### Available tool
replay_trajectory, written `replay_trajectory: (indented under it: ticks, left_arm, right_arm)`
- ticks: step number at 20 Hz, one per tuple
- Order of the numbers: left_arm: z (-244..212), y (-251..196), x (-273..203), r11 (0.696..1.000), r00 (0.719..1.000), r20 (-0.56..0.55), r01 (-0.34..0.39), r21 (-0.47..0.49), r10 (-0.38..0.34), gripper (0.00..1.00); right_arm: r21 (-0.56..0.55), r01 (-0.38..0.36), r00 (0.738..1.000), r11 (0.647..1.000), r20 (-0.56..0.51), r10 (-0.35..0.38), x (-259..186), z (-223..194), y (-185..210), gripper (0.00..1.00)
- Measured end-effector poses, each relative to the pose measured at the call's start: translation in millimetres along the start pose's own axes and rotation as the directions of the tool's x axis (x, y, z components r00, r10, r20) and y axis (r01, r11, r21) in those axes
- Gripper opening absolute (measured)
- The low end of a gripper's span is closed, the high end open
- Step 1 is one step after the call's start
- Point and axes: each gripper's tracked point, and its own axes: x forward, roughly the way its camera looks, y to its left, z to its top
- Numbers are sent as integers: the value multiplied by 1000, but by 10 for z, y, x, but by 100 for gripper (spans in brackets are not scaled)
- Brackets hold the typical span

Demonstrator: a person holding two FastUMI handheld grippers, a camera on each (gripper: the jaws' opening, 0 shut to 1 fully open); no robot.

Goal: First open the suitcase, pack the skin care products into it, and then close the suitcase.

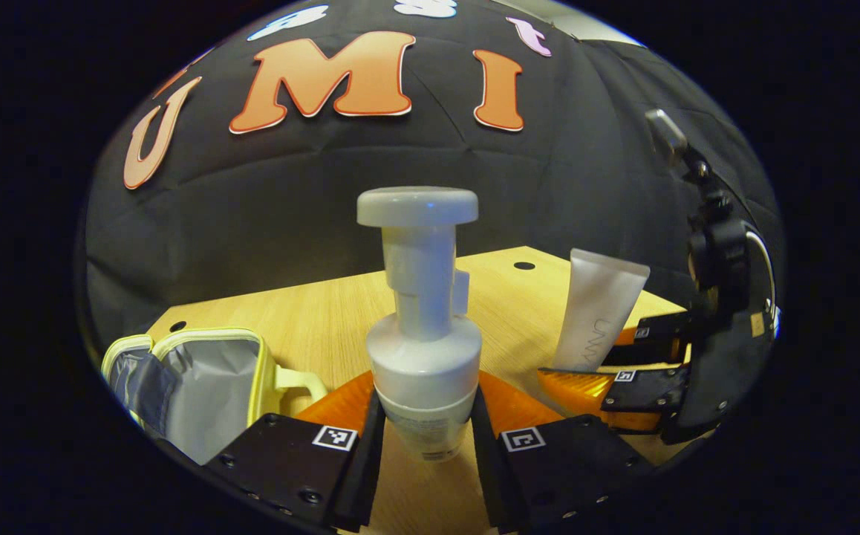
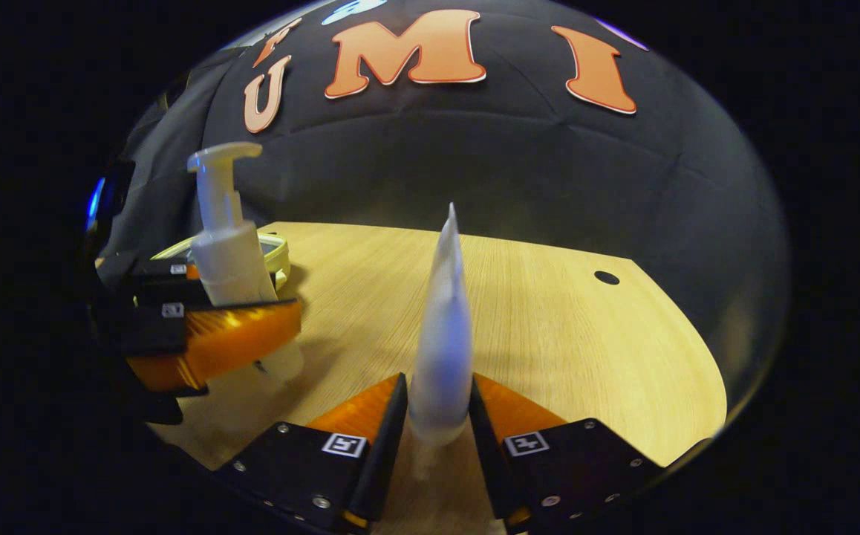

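Left gripper view: the left gripper (image 1: 426,431) pinches a white plastic pump bottle (image 1: 424,349) with a broad flat cap, both fingers pressed against its lower body. The bottle stands upright, its base above the light wooden table (image 1: 326,312). To the near left lies the small suitcase, a soft pale-yellow case with a grey lining (image 1: 200,386), open, its lid raised and its handle pointing right. To the right, the right gripper (image 1: 608,371) holds a white squeeze tube (image 1: 597,316) upright, crimped end uppermost. The tube is well apart from the case; the bottle is between the 2.

Right gripper view: the right gripper (image 2: 437,435) is pinched on the white squeeze tube (image 2: 442,334), seen edge-on, both fingers pressing its lower part. The tube is upright; whether its cap touches the wooden table (image 2: 549,319) cannot be told. To the left, the left gripper (image 2: 237,327) grips the pump bottle (image 2: 229,253), whose base hangs clear of the table. Just behind it, part of the pale-yellow rim of the case (image 2: 278,256) is visible. 1 dark round hole (image 2: 607,278) sits in the tabletop at far right.
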Motion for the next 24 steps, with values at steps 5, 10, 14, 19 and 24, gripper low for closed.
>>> replay_trajectory:
  ticks: [5, 10, 14, 19, 24]
  left_arm:
    - [169, 277, -224, 999, 999, 11, -39, 4, 39, 56]
    - [410, 626, -495, 995, 996, 19, -92, -37, 92, 56]
    - [735, 1130, -851, 986, 985, 43, -163, -43, 165, 56]
    - [890, 1692, -1248, 974, 974, 44, -221, -52, 223, 56]
    - [817, 2194, -1552, 962, 963, 18, -266, -62, 268, 56]
  right_arm:
    - [65, -22, 999, 998, -24, 24, -80, 89, 78, 35]
    - [48, -38, 999, 998, 24, 37, -304, 578, 267, 34]
    - [6, -64, 994, 998, 85, 63, -501, 1126, 557, 34]
    - [-21, -105, 984, 994, 140, 107, -624, 1578, 995, 34]
    - [-28, -160, 976, 987, 146, 162, -634, 1782, 1527, 34]
